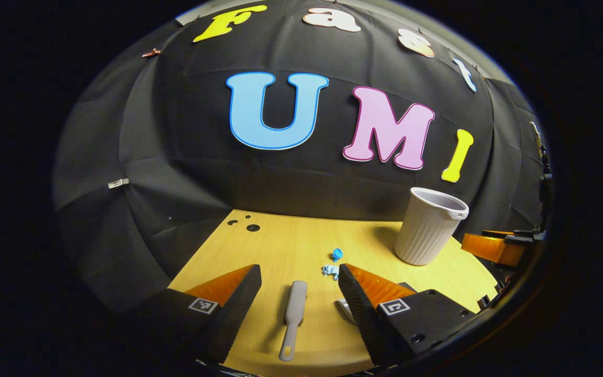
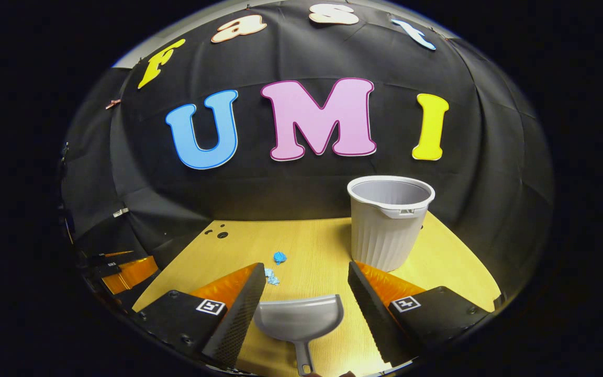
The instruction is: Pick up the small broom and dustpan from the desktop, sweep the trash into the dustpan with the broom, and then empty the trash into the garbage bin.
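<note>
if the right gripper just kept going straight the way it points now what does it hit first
Most likely the dustpan, which lies on the table right between the open jaws of the right gripper, handle toward the camera. Past it sit blue paper scraps, a little to the left; depth is hard to judge.

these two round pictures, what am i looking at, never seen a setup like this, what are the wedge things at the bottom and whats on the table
A person holds a two-finger gripper in each hand, and a fisheye camera rides on each one, looking forward along its fingers. The wedges at the bottom are those fingers. In the left gripper view, the left gripper is open, with the small broom lying flat on the wooden desktop between its fingers. In the right gripper view, the right gripper is open too, with the dustpan lying between its fingers. Nothing is held yet. Farther back lie bits of blue trash, and a ribbed garbage bin stands upright to the right.
</note>
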